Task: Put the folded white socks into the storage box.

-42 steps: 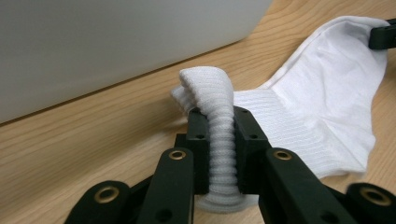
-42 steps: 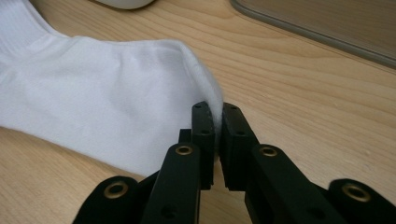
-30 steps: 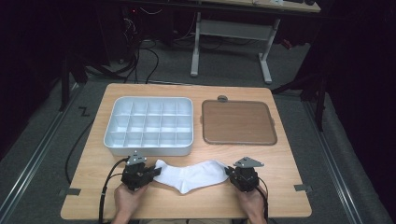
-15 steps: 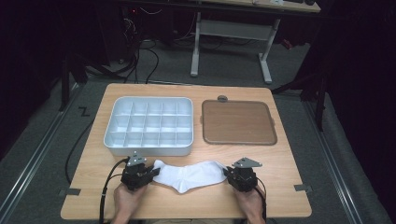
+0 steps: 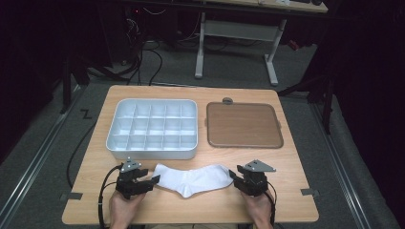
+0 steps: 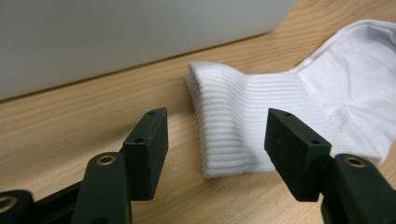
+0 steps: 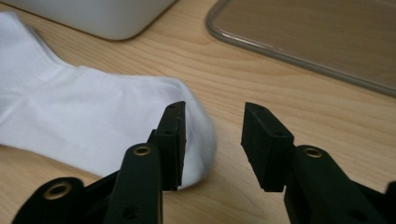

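A white sock (image 5: 191, 178) lies flat on the table (image 5: 286, 162), close to the near edge and about in the middle between the left and right edges. Its ribbed cuff (image 6: 229, 121) points to the left gripper (image 5: 152, 180), and its toe end (image 7: 196, 140) points to the right gripper (image 5: 232, 174).

The left gripper rests near the near left corner, in the person's left hand (image 5: 125, 210). Its jaws have just been opening and now stand wide. In the left gripper view the cuff lies just in front of the gap, nearer to the right jaw, and neither pad presses on it.

The right gripper is in the right hand (image 5: 258, 210), toward the near right corner. Its jaws have also just been opening and stand apart. In the right gripper view the toe end lies under and beside the left jaw; the gap between the jaws shows bare wood, so the sock is not gripped.

Behind the sock, a white tray with many compartments (image 5: 153, 129) stands on the left half of the table. A brown flat lid (image 5: 243, 125) with a clear rim lies beside it on the right half, toward the far edge.
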A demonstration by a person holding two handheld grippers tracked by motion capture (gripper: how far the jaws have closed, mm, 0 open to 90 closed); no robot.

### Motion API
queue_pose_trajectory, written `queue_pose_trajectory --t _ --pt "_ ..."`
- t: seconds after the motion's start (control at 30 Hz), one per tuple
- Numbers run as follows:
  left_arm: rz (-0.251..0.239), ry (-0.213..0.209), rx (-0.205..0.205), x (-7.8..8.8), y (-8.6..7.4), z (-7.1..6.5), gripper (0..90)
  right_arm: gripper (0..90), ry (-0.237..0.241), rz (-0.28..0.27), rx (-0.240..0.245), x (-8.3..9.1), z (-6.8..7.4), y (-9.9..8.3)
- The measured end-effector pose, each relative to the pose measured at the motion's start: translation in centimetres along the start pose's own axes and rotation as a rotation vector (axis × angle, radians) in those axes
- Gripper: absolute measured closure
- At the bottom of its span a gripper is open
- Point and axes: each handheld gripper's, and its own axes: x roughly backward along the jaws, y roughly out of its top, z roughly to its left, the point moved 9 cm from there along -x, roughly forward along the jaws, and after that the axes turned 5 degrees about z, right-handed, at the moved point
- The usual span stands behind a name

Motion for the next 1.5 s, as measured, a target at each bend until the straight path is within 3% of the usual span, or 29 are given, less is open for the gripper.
queue_pose_trajectory --t 0.2,0.3,0.33,0.47,0.53,0.8,0.97,1.23,1.5 --pt "0.014 0.019 0.008 -0.5 -0.5 0.2 40.2 72.4 0.064 -0.035 0.059 0.4 2.9 1.4" --pt "0.023 0.023 -0.004 -1.0 -1.0 0.0 40.8 75.3 0.132 -0.024 0.091 -0.4 5.3 1.8" --pt "0.023 0.023 -0.004 -1.0 -1.0 0.0 41.3 75.3 0.132 -0.024 0.091 -0.4 5.3 1.8" --pt "0.009 0.034 -0.003 -1.3 -0.9 -0.1 42.5 76.9 0.191 -0.004 0.12 -2.0 7.7 1.7" --pt "0.004 0.043 -0.023 -1.3 -1.1 -0.3 43.9 77.2 0.221 0.013 0.128 -2.9 9.2 1.6" --pt "-0.017 0.054 -0.116 -1.5 -1.8 -0.7 50.8 77.6 0.241 0.026 0.16 -4.5 11.3 1.6" --pt "-0.017 0.051 -0.122 -1.5 -1.9 -0.9 57.5 77.6 0.235 0.036 0.177 -4.9 11.8 1.6" --pt "0.006 0.031 -0.087 -1.5 -2.0 -1.1 72.3 77.7 0.2 0.064 0.191 -5.2 11.4 1.1" --pt "0.03 0.004 -0.043 -1.5 -1.9 -1.1 77.5 78.6 0.185 0.086 0.196 -5.7 10.9 0.3"
